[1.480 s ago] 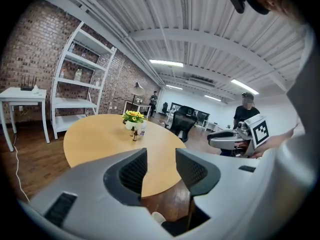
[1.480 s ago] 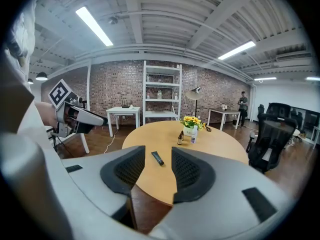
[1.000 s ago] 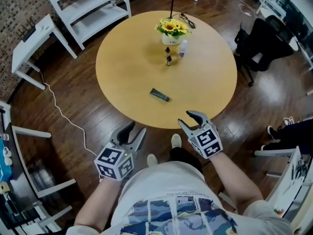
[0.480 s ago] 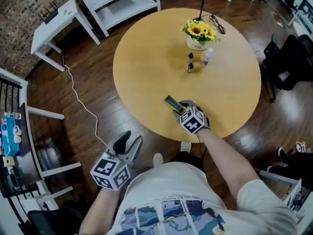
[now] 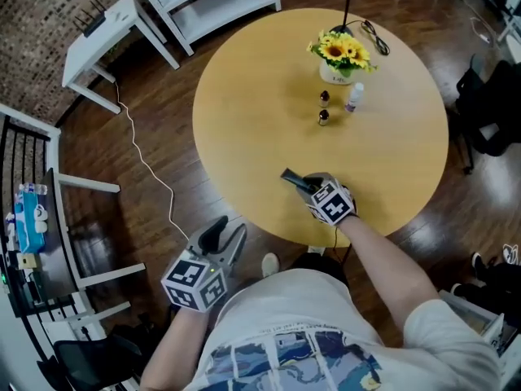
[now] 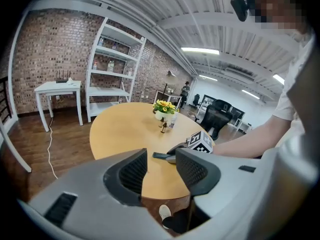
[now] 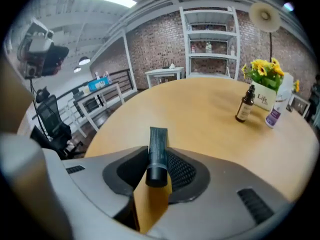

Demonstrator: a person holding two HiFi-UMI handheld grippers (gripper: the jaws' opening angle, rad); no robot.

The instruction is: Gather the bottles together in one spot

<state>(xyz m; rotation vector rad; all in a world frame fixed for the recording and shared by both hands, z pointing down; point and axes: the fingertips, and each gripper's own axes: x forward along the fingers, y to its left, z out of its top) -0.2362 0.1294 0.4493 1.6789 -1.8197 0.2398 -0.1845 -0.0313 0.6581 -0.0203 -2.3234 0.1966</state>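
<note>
Nearest to me, my left hand-held gripper (image 5: pixel 226 236) hangs off the near edge of the round tabletop (image 5: pixel 244 120), over the wood floor. In its own view the left hand-held gripper (image 6: pixel 161 164) has its two jaws standing apart with nothing between them.

Further in, my right hand-held gripper (image 5: pixel 308 183) is down on the near part of the tabletop. Its jaws have just been closing, and in the right gripper view the pads of the right hand-held gripper (image 7: pixel 157 171) press on both sides of the one dark tube (image 7: pixel 158 149). The tube's cap end points back toward the camera and its flat end points toward the middle of the tabletop. From the head view the dark tube (image 5: pixel 291 177) lies flat on the wood, well apart from the rest.

Beyond it, on the far side of the tabletop, I count three bottles close together: two small dark bottles (image 5: pixel 323 117) in a line, one behind the other, and one clear bottle with a purple label (image 5: pixel 353 98) just beside them. Behind those three stands one white pot of sunflowers (image 5: pixel 342 55)
</note>
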